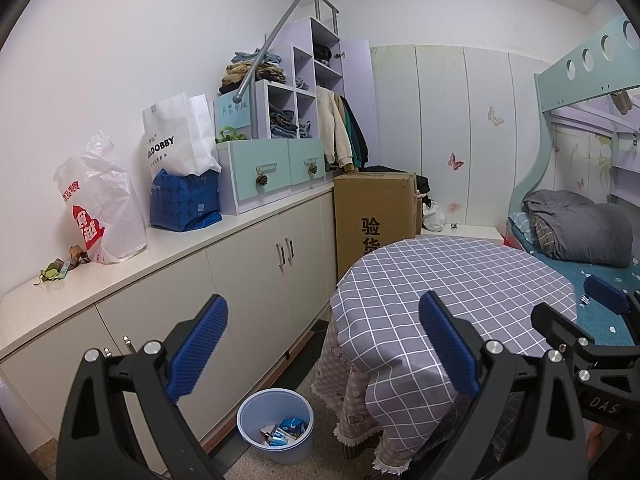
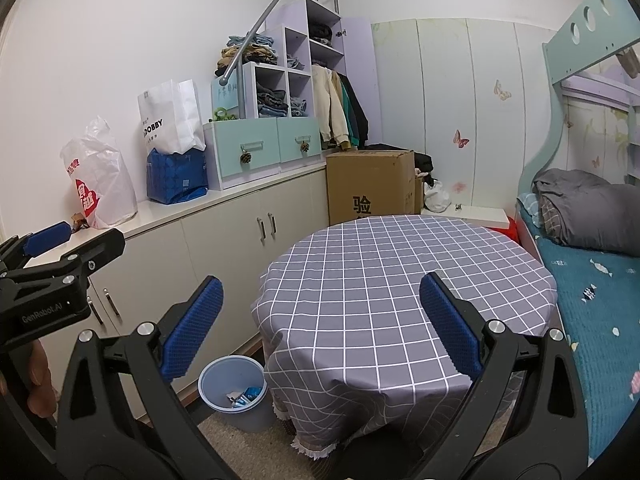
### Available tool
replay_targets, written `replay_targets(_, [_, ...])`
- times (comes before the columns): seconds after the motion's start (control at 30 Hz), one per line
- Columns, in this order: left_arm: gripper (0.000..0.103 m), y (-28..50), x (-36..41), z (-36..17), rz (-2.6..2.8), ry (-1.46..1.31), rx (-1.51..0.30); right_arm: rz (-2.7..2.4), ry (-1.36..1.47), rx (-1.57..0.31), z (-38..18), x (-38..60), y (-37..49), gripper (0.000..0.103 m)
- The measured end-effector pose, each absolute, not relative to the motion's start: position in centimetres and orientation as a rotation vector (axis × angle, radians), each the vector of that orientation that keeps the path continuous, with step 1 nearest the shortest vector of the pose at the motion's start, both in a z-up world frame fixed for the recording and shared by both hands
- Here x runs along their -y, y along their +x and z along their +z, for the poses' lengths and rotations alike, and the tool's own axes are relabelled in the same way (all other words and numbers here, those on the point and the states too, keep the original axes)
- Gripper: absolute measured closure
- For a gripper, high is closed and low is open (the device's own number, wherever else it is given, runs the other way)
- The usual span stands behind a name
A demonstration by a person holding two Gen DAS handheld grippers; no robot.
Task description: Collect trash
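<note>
A light blue trash bin (image 1: 276,426) stands on the floor between the cabinet and the round table; it holds blue and white wrappers (image 1: 284,432). It also shows in the right wrist view (image 2: 234,394). Small green and brown scraps (image 1: 60,268) lie on the countertop at the left. My left gripper (image 1: 322,344) is open and empty, above the bin. My right gripper (image 2: 320,324) is open and empty, over the near edge of the table (image 2: 400,280). The left gripper also shows in the right wrist view at its left edge (image 2: 60,264).
A white cabinet counter (image 1: 200,236) carries a plastic bag (image 1: 100,208), a white paper bag (image 1: 180,136), a blue bag (image 1: 186,200) and a drawer unit (image 1: 276,168). A cardboard box (image 1: 376,212) stands behind the table. A bed (image 2: 592,280) is at the right.
</note>
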State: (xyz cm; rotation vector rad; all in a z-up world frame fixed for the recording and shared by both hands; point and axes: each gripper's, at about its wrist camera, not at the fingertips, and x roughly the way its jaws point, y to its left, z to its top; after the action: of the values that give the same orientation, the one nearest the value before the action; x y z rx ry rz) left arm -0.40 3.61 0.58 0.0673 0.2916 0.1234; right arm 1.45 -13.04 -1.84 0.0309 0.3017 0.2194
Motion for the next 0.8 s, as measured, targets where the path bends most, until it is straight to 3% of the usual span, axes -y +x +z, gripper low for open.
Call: replay_targets(0.8, [0.009,-0.1,-4.0,0.1,0.121,0.078,-0.303,0.227,0.043,-0.318,-1.9,12.7,2.5,0.006])
